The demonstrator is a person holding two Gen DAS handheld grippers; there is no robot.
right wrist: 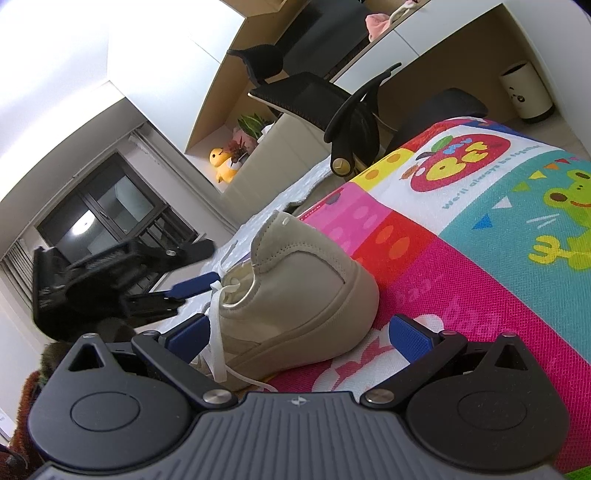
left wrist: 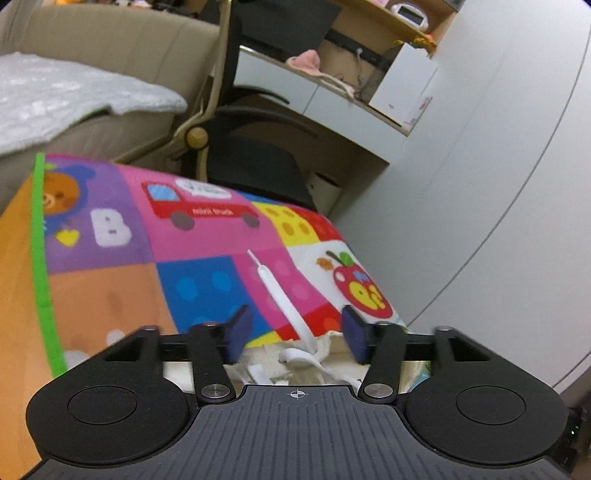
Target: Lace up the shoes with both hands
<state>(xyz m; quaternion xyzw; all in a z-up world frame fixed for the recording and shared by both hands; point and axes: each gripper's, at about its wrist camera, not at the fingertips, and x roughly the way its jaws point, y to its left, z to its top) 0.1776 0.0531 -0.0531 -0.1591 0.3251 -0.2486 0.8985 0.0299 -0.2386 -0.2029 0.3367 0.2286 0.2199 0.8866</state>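
Play mat: a bright patchwork foam mat (right wrist: 461,266) printed with a red truck, a red apple and a green frog carries everything; its far edge ends in front of a black office chair (right wrist: 321,96) and a white desk (right wrist: 436,33).
Left gripper: the black two-finger gripper with blue pads (left wrist: 295,334) hangs over the near part of the mat, pointing towards the far edge. Its jaws stand partly apart and nothing is pinched; the lace runs through the gap without touching either pad. In the right wrist view this gripper (right wrist: 192,291) sits at the left side of the shoe, by the collar opening.
Lace: a flat white shoelace (left wrist: 280,295) lies stretched out on the pink squares of the mat, its stiff tip towards the far edge, its near end joining the laced part of the shoe below the left gripper.
Shoe: a beige low sneaker with a pale sole (right wrist: 295,295) rests on the near part of the mat, heel facing the right wrist camera, white lace hanging down its left side.
Right gripper: the second black gripper with blue pads (right wrist: 299,339) is spread wide; the shoe's heel sits between the pads, touching neither.
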